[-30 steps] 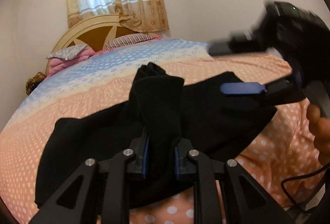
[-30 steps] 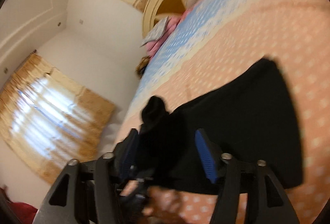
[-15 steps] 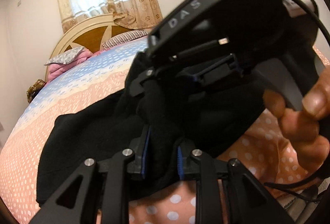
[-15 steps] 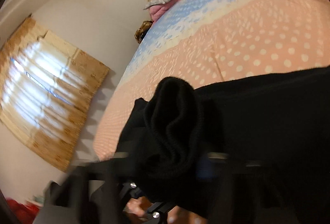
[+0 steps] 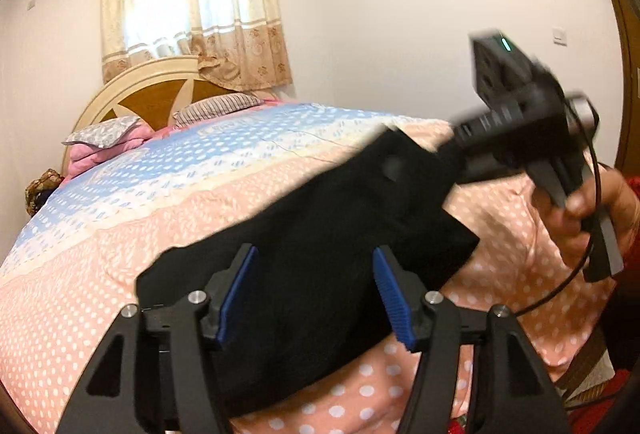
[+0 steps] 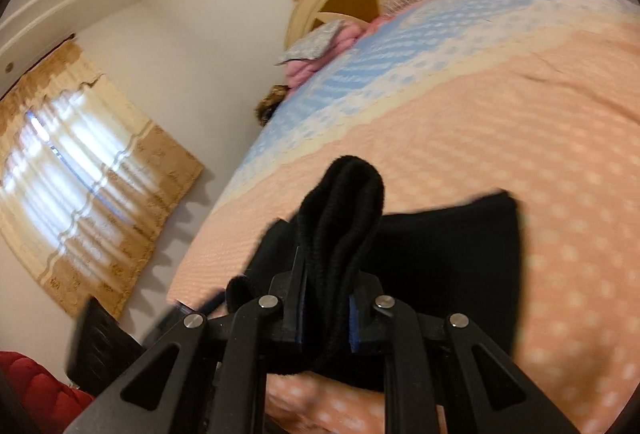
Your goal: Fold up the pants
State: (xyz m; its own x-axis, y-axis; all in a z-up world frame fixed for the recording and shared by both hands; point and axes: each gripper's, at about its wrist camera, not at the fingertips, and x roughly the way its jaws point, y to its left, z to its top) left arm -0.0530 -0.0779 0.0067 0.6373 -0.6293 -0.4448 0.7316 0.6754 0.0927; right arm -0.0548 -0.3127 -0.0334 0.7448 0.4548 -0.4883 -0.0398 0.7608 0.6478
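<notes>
The black pants lie on the bed's peach polka-dot bedspread. My left gripper is open, its blue pads on either side of the near cloth, gripping nothing. My right gripper is shut on a bunched fold of the pants that sticks up between its fingers. In the left wrist view the right gripper holds the pants' far right end lifted off the bed, and a hand grips its handle.
The bed has a round wooden headboard and pillows at the far end. A curtained window is behind it. A cable hangs from the right gripper. Red fabric lies beside the bed.
My left gripper has opened and let go of the pants fold. My right gripper has shut on the fold and pulled it up and to the right.
</notes>
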